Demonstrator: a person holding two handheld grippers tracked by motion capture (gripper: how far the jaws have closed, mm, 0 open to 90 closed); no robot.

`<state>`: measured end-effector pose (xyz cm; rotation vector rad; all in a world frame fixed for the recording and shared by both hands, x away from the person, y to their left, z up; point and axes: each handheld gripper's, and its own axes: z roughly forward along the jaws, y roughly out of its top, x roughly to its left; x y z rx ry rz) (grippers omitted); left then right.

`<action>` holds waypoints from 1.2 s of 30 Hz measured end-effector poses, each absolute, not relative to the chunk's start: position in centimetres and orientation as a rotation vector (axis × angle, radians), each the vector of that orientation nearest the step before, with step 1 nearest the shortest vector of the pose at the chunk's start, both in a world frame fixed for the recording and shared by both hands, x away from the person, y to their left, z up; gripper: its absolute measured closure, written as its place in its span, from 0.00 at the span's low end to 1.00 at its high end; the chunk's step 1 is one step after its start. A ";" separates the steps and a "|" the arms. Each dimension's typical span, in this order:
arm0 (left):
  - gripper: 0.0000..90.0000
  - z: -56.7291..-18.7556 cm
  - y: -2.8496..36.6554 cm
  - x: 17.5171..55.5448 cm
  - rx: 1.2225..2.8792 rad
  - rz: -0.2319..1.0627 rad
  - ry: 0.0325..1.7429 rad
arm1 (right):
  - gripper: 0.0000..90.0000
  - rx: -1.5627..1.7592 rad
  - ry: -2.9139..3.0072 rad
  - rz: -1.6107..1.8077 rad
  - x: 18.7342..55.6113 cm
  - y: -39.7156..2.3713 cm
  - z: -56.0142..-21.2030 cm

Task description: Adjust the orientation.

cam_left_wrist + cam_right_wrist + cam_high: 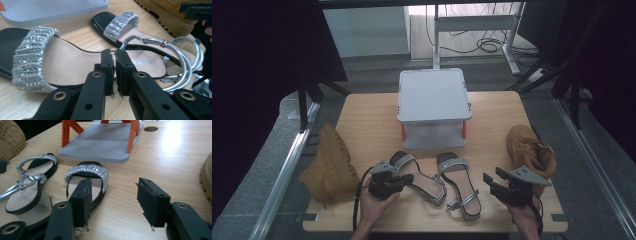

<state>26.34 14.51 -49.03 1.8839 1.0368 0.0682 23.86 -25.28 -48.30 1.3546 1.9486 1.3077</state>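
While the left tool [115, 72] hangs nearly closed and empty over the left sandal [419, 177] on the desk [492, 120], the right tool [113, 202] gapes beside the right sandal [86, 180]; best grip its sole edge, not the glittery strap.

I note two black-soled sandals with glittering silver toe bands and silver ankle straps. Left sandal [417, 175] and right sandal [458, 184] lie flat, side by side, soles down, toes toward the table's far edge.
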 end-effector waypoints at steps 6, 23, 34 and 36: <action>0.84 -47.6 15.7 25.8 1.850 0.113 1.030 | 0.71 1.326 2.003 1.309 23.8 -25.0 -48.3; 0.54 -46.8 19.2 24.2 1.857 0.172 1.073 | 0.99 1.206 2.164 1.260 23.8 -23.2 -48.4; 0.47 -47.5 20.2 24.0 1.858 0.200 1.118 | 0.99 1.092 2.269 1.256 23.6 -19.6 -48.0; 0.47 -47.6 20.3 24.1 1.858 0.198 1.122 | 0.99 1.068 2.294 1.245 23.6 -18.9 -47.9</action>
